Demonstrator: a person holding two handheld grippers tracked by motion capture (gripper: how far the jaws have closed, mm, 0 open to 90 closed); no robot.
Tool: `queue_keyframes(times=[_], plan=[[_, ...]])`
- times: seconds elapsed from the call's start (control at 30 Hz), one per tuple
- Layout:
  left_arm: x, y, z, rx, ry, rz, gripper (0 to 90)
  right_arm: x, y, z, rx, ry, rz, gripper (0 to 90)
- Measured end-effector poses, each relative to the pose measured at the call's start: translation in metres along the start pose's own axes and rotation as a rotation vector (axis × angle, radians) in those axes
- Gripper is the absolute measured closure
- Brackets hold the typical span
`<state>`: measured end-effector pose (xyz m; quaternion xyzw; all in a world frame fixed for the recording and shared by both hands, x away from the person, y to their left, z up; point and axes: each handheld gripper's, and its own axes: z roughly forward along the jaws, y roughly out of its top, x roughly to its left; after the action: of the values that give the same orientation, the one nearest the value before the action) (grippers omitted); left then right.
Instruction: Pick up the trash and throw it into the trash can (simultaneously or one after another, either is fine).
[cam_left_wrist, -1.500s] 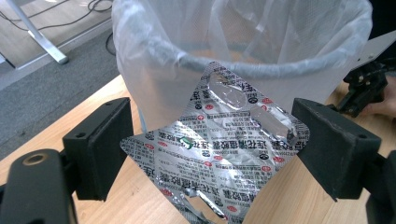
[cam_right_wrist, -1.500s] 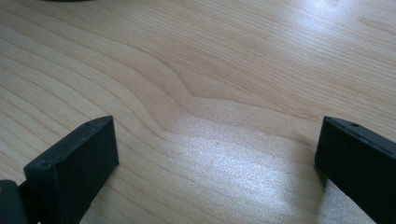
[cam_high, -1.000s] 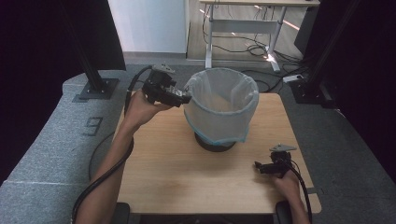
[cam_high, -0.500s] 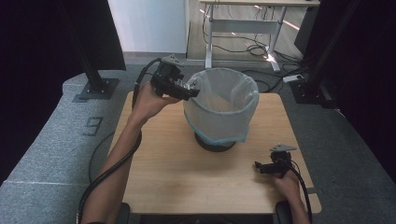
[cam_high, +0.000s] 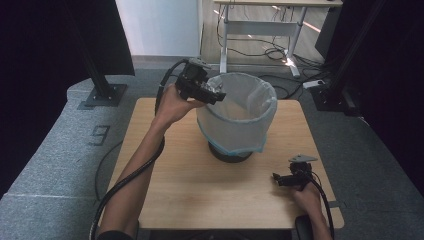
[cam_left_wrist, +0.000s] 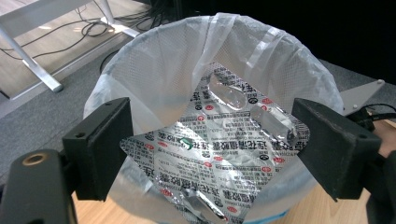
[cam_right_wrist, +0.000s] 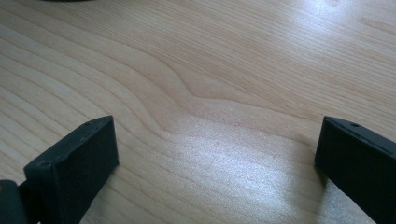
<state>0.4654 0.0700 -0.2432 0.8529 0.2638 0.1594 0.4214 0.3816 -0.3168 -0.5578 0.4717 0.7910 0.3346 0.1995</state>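
Note:
A round bin (cam_high: 235, 125) lined with a translucent white bag (cam_left_wrist: 159, 70) stands at the middle back of the wooden table (cam_high: 200, 195). My left gripper (cam_high: 216, 96) is at the bin's left rim, pointing over its mouth. It is shut on a silver foil blister pack (cam_left_wrist: 219, 154) printed with red and black text, which spans from one jaw to the other above the bag's opening (cam_high: 214, 90). My right gripper (cam_high: 276, 179) rests low at the table's front right, open, with bare wood (cam_right_wrist: 215, 140) between its jaws.
Grey carpeted floor surrounds the table. Black stand bases (cam_high: 102, 95) sit at the back left and back right (cam_high: 330, 97). A white desk frame with cables (cam_high: 260, 30) is behind. The table's front half is bare wood.
My left hand has carried the blister pack to the right, from beside the bin's left side to over its rim. The right gripper has stayed in place.

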Motion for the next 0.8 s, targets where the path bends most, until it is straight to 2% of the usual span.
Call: queue_keyframes(times=[0.37,0.8], plan=[[-0.006,0.011,0.02,-0.011,-0.003,0.003,14.8,0.0,0.0,0.0,0.0,-0.001,0.001,0.0],[-0.01,0.015,0.048,0.024,0.013,0.008,14.3,0.0,0.0,0.0,0.001,0.002,0.0,0.0]])
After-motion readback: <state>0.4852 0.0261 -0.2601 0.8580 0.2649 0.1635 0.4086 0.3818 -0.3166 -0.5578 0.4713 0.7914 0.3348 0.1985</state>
